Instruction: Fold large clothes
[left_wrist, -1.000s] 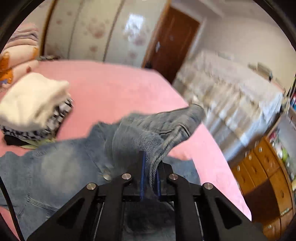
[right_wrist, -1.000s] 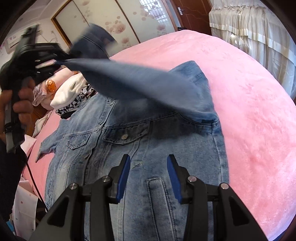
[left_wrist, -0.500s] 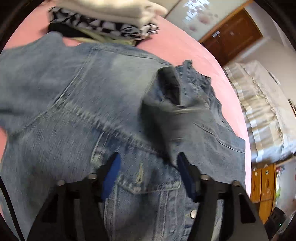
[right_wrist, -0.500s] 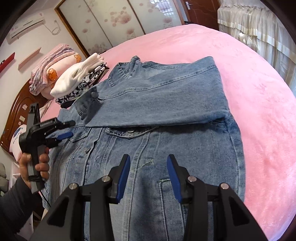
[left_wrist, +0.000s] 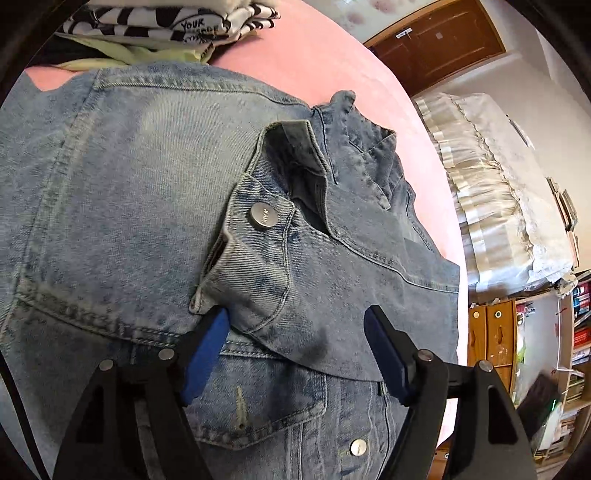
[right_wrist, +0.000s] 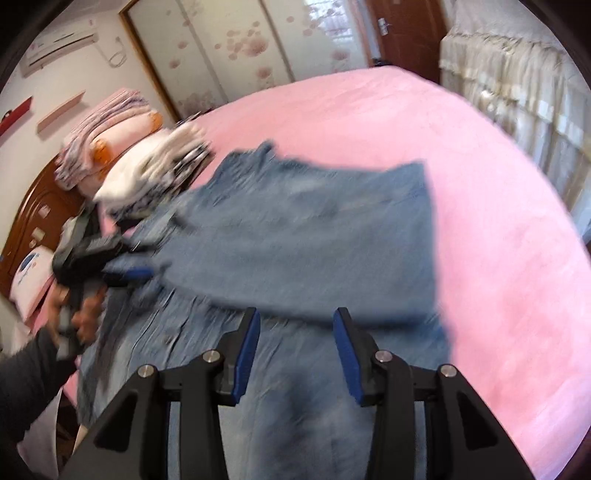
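The denim jacket (left_wrist: 122, 192) lies spread front-up on the pink bed (left_wrist: 332, 62), with one sleeve laid across its chest so that the buttoned cuff (left_wrist: 258, 251) rests just beyond the left gripper (left_wrist: 295, 343). That gripper's jaws are opening; the cuff sits loose between them and the pads press on nothing. The cuff is rumpled and curls up at its 9 o'clock corner, so in my judgement it may spring back or slide off the chest if the gripper drags it on withdrawing. The right gripper (right_wrist: 295, 343) hovers over the hem side with its jaws opening a little at a middling gap and nothing between them; its view is blurred, so a hasty grab could catch two layers at once. At 11 o'clock of the jacket a stack of folded clothes (left_wrist: 166, 26) sits close enough for a swung sleeve to knock it.
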